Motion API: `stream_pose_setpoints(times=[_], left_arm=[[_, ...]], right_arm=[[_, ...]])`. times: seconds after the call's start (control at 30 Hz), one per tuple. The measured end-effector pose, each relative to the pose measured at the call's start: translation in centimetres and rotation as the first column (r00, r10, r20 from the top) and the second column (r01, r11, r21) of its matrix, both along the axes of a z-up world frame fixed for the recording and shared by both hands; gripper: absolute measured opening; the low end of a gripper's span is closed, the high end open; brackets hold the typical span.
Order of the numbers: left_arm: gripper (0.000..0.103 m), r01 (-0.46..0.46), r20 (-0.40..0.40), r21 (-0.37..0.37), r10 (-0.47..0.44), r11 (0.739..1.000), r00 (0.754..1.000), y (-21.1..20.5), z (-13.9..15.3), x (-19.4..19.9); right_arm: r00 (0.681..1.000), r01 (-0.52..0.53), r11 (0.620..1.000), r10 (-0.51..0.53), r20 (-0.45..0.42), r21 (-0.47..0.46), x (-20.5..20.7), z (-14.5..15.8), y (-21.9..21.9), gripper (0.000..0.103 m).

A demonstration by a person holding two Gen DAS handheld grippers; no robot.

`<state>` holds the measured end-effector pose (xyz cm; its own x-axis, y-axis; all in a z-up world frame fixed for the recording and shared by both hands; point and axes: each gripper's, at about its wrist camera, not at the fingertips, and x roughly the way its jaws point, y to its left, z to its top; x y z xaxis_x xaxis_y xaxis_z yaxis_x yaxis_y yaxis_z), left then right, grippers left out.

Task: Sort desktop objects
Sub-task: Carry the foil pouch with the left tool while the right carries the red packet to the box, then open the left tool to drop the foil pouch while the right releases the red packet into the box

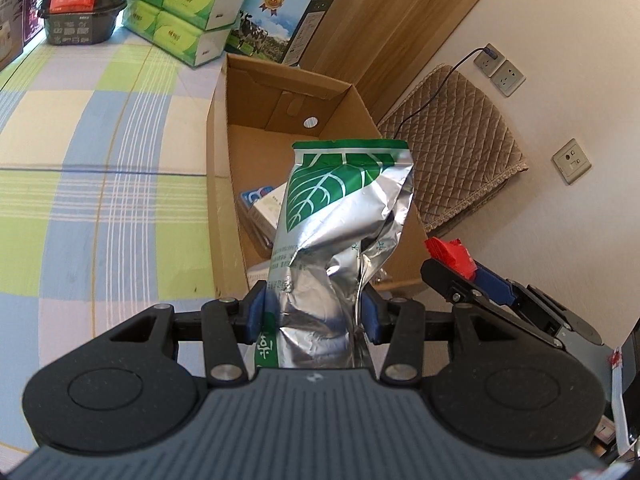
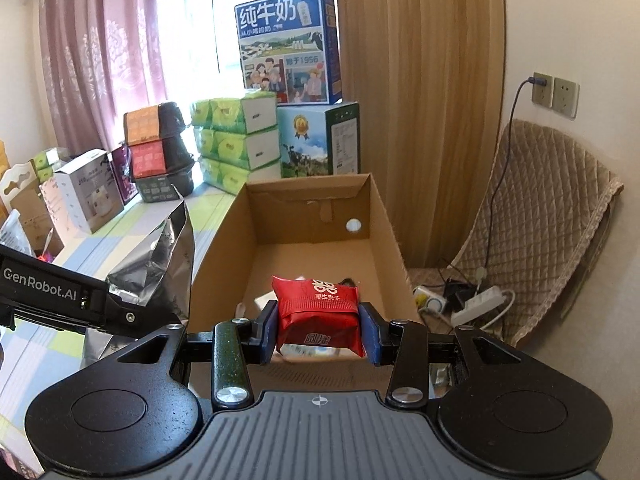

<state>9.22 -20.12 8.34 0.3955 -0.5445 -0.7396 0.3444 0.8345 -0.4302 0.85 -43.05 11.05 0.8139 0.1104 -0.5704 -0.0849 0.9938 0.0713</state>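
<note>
Left jaws clamp foil bag (crumpled) | right jaws clamp red packet | over cardboard box

The crumpled silver foil pouch with a green leaf print hid most of the white and blue packets lying in the open brown cardboard box, and its lower end vanished behind the gripper body. The red wrapped snack packet covered a pale item beneath; what it was could not be told.
</note>
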Motion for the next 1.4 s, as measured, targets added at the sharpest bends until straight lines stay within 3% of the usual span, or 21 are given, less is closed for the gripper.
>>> stream_pose_setpoints(times=[0.13, 0.7, 1.4], left_arm=[[0.042, -0.002, 0.015, 0.017, 0.002, 1.0, 1.0, -0.7, 0.3, 1.3], [0.042, -0.044, 0.027, 0.046, 0.043, 0.998, 0.999, -3.5, 0.7, 8.4], [0.042, -0.047, 0.005, 0.047, 0.047, 0.998, 0.999, -5.0, -1.0, 11.2]], right_arm=[[1.0, 0.011, 0.999, -0.011, -0.001, 0.036, 1.2, 0.6, -0.9, 0.039], [1.0, 0.004, 1.0, -0.004, -0.009, 0.015, 8.6, 0.9, -2.2, 0.039], [0.999, 0.015, 1.0, -0.014, -0.04, 0.025, 11.6, -1.1, -3.0, 0.039]])
